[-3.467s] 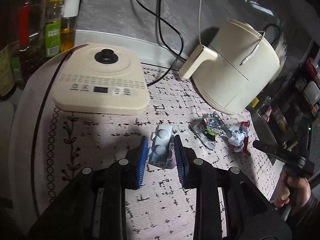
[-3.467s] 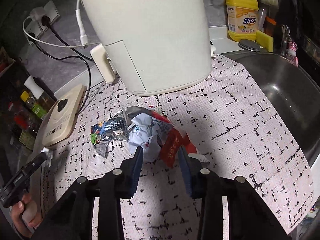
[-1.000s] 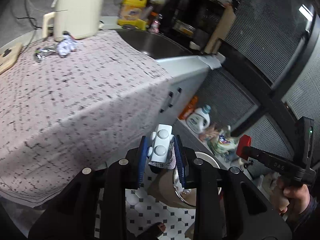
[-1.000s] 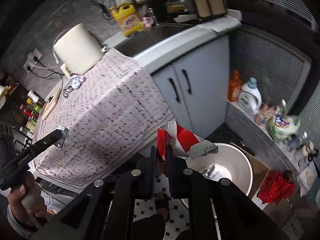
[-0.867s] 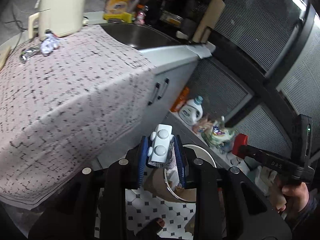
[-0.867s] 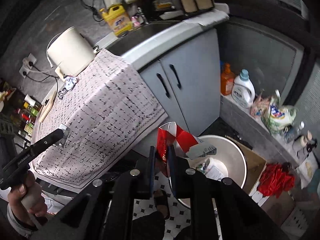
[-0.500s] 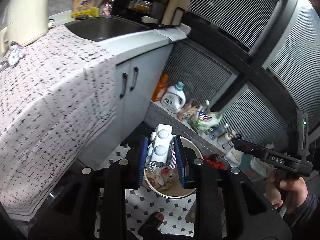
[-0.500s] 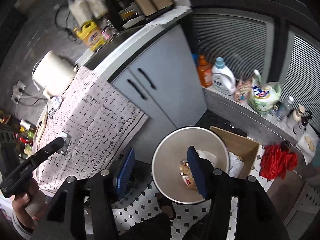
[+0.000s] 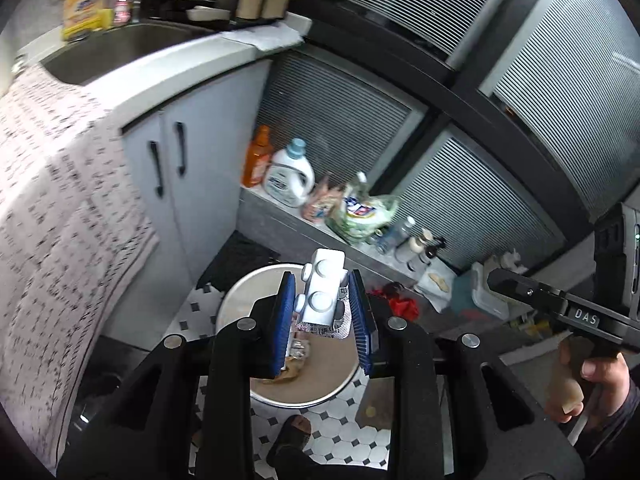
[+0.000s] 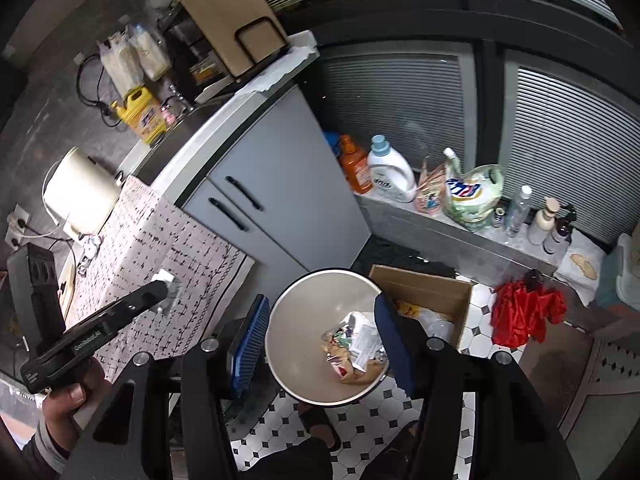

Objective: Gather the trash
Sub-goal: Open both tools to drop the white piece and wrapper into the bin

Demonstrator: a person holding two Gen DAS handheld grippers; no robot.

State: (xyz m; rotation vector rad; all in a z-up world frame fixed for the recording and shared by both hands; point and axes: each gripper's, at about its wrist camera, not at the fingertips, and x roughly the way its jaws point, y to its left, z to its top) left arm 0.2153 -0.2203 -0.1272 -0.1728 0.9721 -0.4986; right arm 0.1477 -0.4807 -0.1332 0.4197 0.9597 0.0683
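Observation:
My left gripper (image 9: 323, 312) is shut on a white blister pack (image 9: 322, 296) with round bumps and holds it above the round metal trash bin (image 9: 240, 300) on the floor. My right gripper (image 10: 322, 340) is open and empty, its blue pads either side of the same bin (image 10: 308, 320) seen from above. The bin holds crumpled wrappers and paper (image 10: 354, 350). More trash (image 10: 90, 248) lies far off on the counter beside the cream appliance (image 10: 78, 196).
A grey cabinet (image 10: 272, 208) and a patterned tablecloth (image 10: 160, 272) stand left of the bin. A cardboard box (image 10: 424, 292) sits right of it. Detergent bottles (image 10: 390, 172) and bags line a low ledge. A red cloth (image 10: 524, 312) lies on the tiled floor.
Both grippers swung from the counter to above the floor bin. The right gripper opened and the red-and-white wrapper it held is gone from its jaws. The left still holds the blister pack.

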